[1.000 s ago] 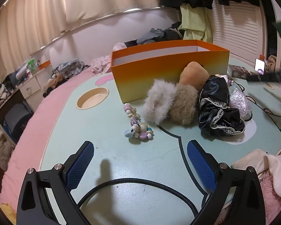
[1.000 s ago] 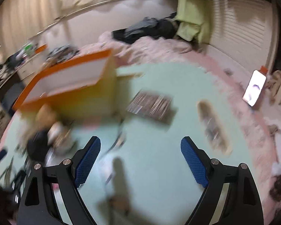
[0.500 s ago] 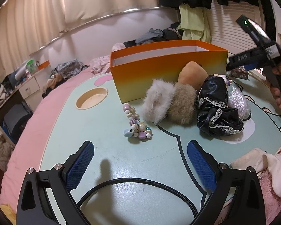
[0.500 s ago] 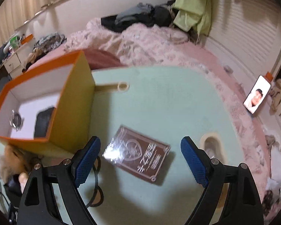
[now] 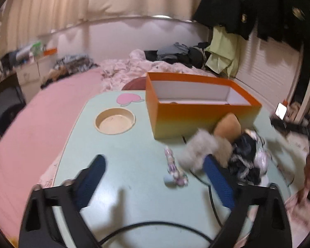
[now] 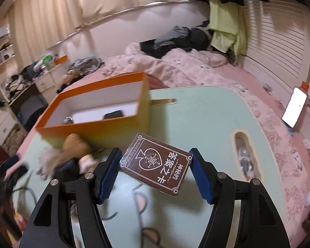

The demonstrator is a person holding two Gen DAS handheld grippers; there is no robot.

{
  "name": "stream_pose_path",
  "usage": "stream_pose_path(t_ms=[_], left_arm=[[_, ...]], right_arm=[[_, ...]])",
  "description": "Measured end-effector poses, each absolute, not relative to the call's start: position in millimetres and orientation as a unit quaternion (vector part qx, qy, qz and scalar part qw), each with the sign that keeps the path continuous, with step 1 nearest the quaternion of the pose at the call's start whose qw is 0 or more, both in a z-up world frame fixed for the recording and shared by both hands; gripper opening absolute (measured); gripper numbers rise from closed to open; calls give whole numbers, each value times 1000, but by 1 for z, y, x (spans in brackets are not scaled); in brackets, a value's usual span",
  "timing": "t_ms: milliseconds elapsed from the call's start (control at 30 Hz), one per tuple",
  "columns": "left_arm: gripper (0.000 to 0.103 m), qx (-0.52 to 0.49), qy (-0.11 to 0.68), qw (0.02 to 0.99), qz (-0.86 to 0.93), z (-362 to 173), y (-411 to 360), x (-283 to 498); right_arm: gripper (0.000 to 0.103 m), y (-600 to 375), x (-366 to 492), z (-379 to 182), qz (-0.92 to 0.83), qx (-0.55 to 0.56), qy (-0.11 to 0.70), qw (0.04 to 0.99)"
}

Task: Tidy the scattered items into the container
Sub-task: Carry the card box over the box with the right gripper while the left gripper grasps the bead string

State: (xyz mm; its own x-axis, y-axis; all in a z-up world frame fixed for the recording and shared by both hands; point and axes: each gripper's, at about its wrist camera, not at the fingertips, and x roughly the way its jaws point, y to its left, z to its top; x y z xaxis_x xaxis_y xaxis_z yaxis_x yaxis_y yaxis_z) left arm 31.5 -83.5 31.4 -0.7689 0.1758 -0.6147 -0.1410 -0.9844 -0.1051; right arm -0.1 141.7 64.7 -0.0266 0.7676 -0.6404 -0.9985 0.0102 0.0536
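Carrying a brown card box toward the orange box, by the look of things. To do it well: keep the squeeze steady, lift above the orange rim, bring the card box over the white interior, lower, then release. Worth tilting it flat first, since it sits skewed in the grip and could catch the near wall.

Right gripper: blue fingers narrowed onto the card box, one pad on each of its edges, holding it off the pale green tabletop. Card box just right of and in front of the orange box's near corner. Inside the orange box, a dark item and a small shiny one, too small to identify.

Left gripper: fingers spread wide, holding nothing, touching nothing, hovering above the tabletop in front of the orange box. View motion-blurred. Bead string on the tabletop between the fingers, in front of the orange box. Fluffy pieces and dark lacy cloth heaped against the orange box's front right corner, a tan plush leaning on its wall. All of these yet to go in. Round cup recess left of the orange box.
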Motion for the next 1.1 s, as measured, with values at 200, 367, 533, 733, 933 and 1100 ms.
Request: stream_pose_path(t_ms=[200, 367, 533, 733, 933, 1100], left_arm=[[64, -354, -64, 117, 926, 20, -78, 20], [18, -384, -8, 111, 916, 3, -61, 12], [9, -366, -32, 112, 923, 5, -62, 21], [9, -348, -22, 115, 930, 7, -58, 40], [9, -338, -18, 125, 933, 18, -53, 43], [9, -310, -13, 137, 941, 47, -48, 40]], right_arm=[[67, 142, -9, 68, 681, -216, 288, 638], [67, 131, -25, 73, 698, -209, 280, 626], [67, 126, -41, 65, 708, -207, 286, 612], [67, 117, -72, 57, 721, -243, 259, 595], [67, 114, -79, 57, 722, -255, 242, 596], [67, 120, -82, 62, 723, -257, 233, 598]])
